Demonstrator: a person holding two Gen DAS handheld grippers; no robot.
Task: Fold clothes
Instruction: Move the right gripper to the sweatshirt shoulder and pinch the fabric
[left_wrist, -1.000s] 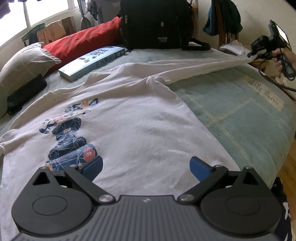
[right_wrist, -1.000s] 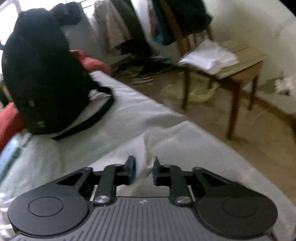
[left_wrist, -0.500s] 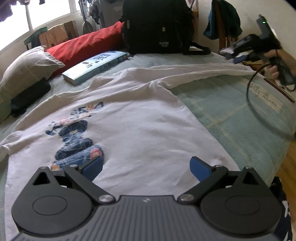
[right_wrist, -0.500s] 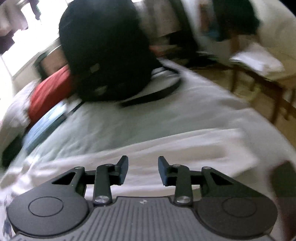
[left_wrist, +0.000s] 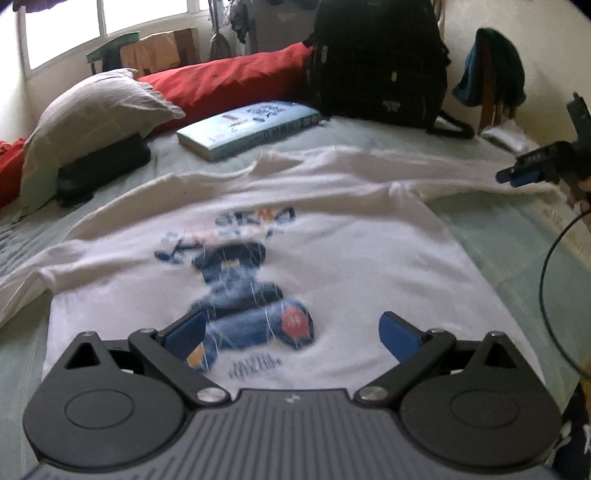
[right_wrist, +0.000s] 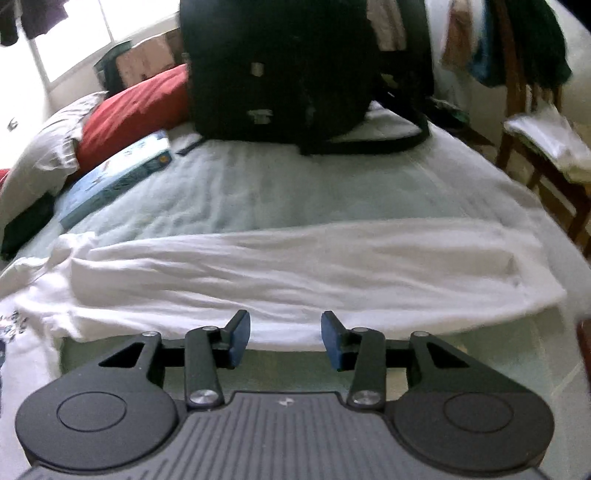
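Left gripper (left_wrist: 291, 334) is hovering, angled down, jaws spread wide and empty, over the hem end of the white T-shirt (left_wrist: 347, 258) lying flat, print up, on the bed (left_wrist: 517, 251). Right gripper (right_wrist: 285, 339), jaws just opening and empty, is pointing down at the outstretched sleeve (right_wrist: 332, 269), just past its pads.

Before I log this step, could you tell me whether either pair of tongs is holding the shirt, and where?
Nothing is held. The left tongs hang open over the white shirt; the right tongs have just been opening, empty, above its sleeve.
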